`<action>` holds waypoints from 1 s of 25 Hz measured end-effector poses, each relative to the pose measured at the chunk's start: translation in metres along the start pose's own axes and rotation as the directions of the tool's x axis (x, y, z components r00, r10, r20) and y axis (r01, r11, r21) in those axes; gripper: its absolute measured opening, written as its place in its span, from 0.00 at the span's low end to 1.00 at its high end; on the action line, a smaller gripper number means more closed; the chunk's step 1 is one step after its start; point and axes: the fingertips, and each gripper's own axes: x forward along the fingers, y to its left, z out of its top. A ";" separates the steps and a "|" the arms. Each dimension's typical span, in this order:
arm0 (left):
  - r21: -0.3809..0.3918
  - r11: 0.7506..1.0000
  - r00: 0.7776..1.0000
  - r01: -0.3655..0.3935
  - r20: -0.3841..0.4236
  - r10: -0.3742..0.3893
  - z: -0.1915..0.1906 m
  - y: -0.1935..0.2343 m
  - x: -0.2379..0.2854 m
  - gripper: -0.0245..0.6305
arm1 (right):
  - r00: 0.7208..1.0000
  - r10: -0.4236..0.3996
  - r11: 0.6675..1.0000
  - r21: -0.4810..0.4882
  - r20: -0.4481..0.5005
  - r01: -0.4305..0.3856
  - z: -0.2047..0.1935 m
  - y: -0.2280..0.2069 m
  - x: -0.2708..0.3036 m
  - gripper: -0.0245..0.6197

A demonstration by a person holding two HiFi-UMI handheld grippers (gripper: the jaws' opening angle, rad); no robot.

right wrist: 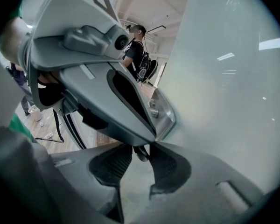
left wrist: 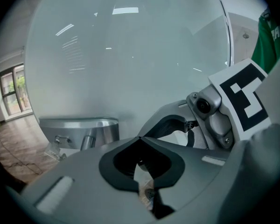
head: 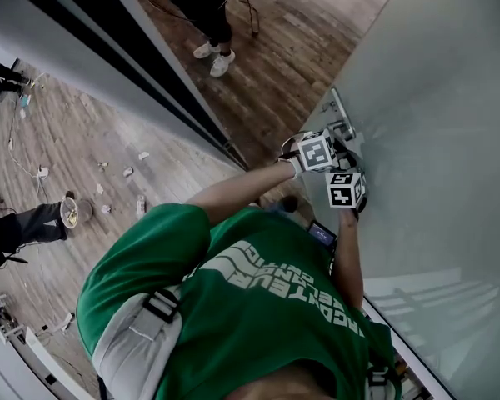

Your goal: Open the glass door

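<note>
The wooden floor (head: 83, 140) lies at the far left, bounded by a dark frame strip (head: 108, 57). A second person (head: 202, 7) stands on it at the far end. My green shirt (head: 258, 307) fills the near centre of the head view, and both my arms reach right from it.

My left gripper (left wrist: 139, 139) is at the metal fitting (left wrist: 79, 127) mounted on the glass door (head: 433, 140). Its fingers (left wrist: 116, 160) are together, tips meeting, and I see nothing held between them.

My right gripper (right wrist: 140, 147) sits just to the right of the left one and nearer to me, close against it. Its fingers (right wrist: 170, 167) are closed to a narrow gap and clamp a short dark rod (right wrist: 140, 154) just below the metal fitting. One finger of the left gripper ends just above that rod.

The glass door is a frosted panel filling the right side of the scene. Both grippers work at its left edge. I cannot tell whether the door is ajar.
</note>
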 end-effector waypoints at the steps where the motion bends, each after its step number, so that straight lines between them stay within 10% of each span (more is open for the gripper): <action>1: 0.002 1.000 1.000 0.001 -0.003 -0.001 0.000 0.002 0.004 0.06 | 1.000 -0.009 1.000 0.007 -0.001 0.009 -0.003 -0.003 0.004 0.20; 25: 0.019 0.988 0.985 0.153 -0.080 -0.151 0.079 0.044 0.126 0.06 | 0.985 -0.163 0.973 0.157 -0.057 0.170 -0.036 -0.147 0.044 0.20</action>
